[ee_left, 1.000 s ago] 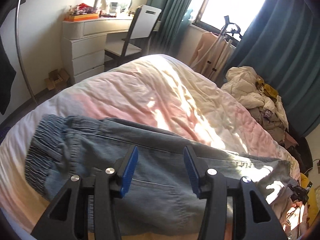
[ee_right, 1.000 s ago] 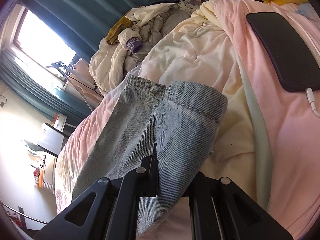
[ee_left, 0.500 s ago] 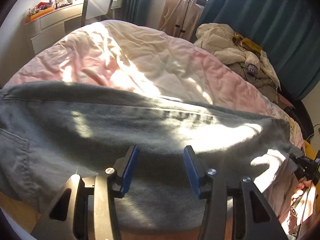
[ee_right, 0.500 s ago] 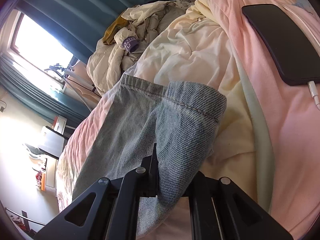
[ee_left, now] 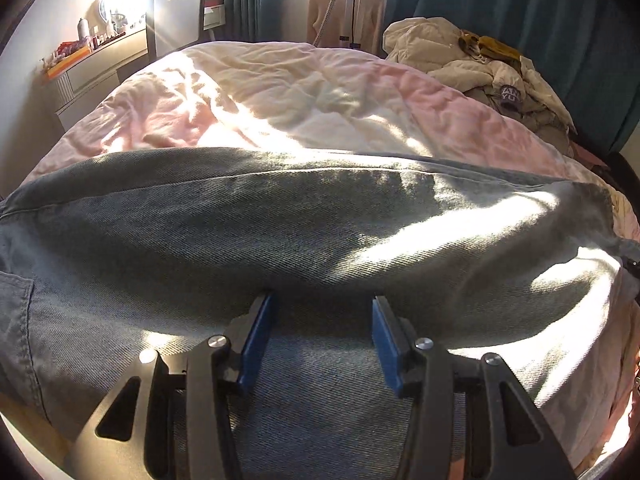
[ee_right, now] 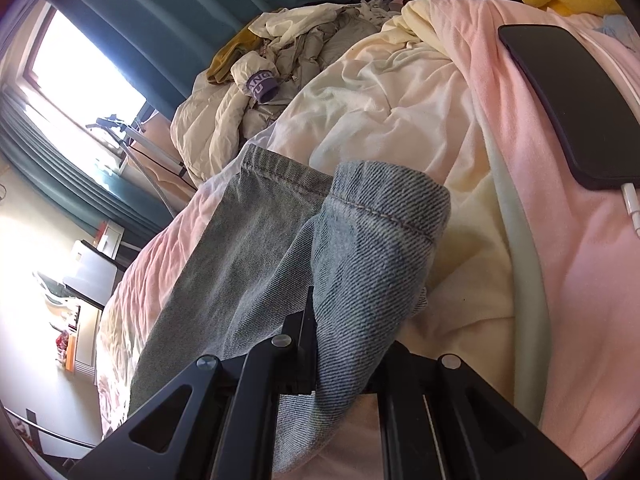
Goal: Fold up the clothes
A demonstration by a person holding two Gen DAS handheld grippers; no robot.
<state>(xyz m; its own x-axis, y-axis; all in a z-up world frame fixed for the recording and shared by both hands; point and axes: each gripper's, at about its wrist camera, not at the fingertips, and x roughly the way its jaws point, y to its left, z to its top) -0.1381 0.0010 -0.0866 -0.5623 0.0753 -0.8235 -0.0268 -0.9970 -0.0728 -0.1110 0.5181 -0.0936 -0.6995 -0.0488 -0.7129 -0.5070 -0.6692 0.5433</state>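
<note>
A pink-and-cream duvet [ee_left: 280,92] spreads bare beyond both tongs. The jeans [ee_left: 320,232] lie across it under the left gripper [ee_left: 322,320], whose blue pads stand released, touching denim. The right gripper [ee_right: 340,340] is clenched on a hemmed leg cuff [ee_right: 384,216]; a phone [ee_right: 572,108] lies to its right.

The faded blue-grey denim jeans [ee_left: 280,240] lie stretched lengthwise across the pink-and-cream bed, one leg flat with its stitched hem toward the pile of pale clothes, the other leg's hemmed cuff [ee_right: 384,216] lifted off the bed and bunched, its fabric creased and partly sunlit.
</note>
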